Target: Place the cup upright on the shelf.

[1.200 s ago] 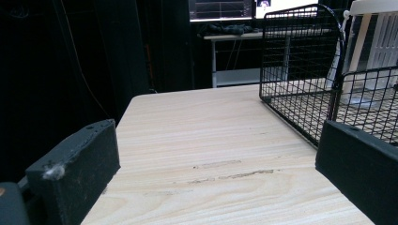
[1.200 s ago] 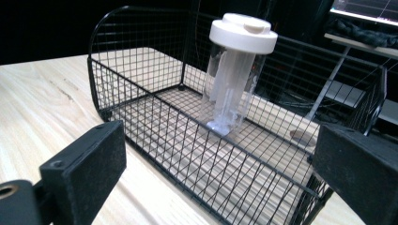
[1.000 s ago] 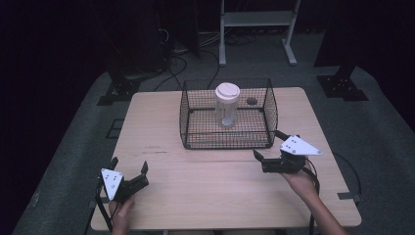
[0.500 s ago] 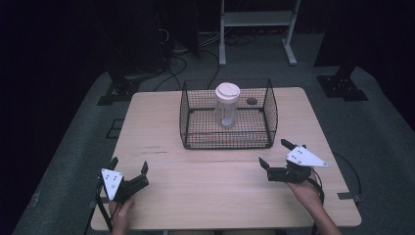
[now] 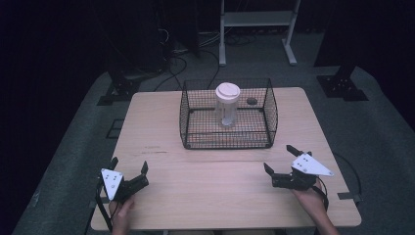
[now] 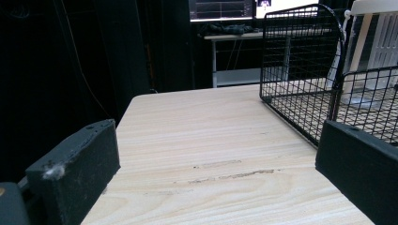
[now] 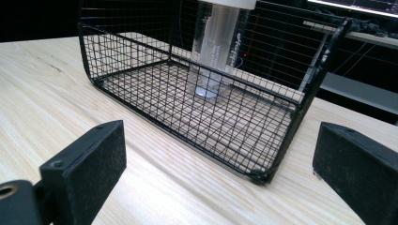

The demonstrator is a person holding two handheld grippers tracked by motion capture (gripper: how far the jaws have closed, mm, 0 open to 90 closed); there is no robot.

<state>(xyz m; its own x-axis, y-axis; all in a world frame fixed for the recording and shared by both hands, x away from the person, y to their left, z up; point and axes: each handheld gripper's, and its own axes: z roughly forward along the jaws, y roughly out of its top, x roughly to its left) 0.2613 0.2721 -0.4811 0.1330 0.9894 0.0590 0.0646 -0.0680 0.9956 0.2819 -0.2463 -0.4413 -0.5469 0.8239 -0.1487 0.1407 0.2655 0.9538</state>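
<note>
Grippers number two, and I hold one in each hand at the lower edge of the high view. My left gripper (image 5: 129, 171) sits at the lower left of the frame, jaws spread apart with nothing between them. My right gripper (image 5: 282, 159) sits at the lower right, its jaws likewise spread and empty. One light wooden table (image 5: 156, 132) carries everything. One black wire basket (image 5: 270, 110) stands at the upper centre of the frame, well apart from both grippers. Inside it stands one clear tumbler (image 5: 227, 111), upright, with one white lid (image 5: 227, 90) on top. One small dark round object (image 5: 252, 101) lies on the table just behind the basket, at the upper right of centre; I cannot tell what it is.
</note>
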